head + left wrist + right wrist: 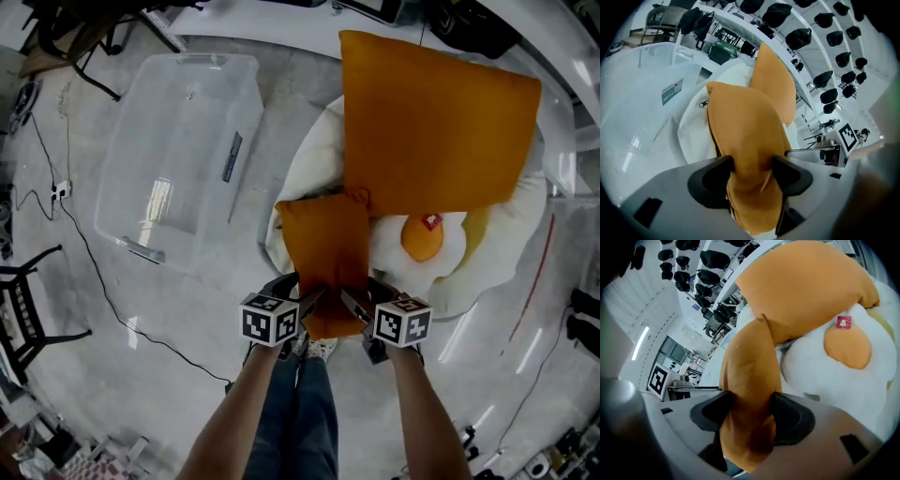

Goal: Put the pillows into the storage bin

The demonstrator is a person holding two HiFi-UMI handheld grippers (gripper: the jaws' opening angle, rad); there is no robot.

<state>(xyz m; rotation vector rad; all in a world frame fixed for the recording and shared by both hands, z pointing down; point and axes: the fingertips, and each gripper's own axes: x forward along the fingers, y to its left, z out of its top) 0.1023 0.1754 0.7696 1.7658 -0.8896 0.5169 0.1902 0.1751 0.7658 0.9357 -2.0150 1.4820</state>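
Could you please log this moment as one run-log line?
left gripper: shut on small orange pillow | right gripper: shut on same pillow | storage bin: no pillow inside

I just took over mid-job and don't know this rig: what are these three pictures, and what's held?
No robot arm: a person holds a two-jaw gripper in each hand. The head view looks down from the person's head; the other two look along each gripper's jaws. On the floor lie a clear storage bin and a fried-egg pillow with a large orange pillow on it. The left gripper and right gripper both clamp one small orange pillow by its near end.
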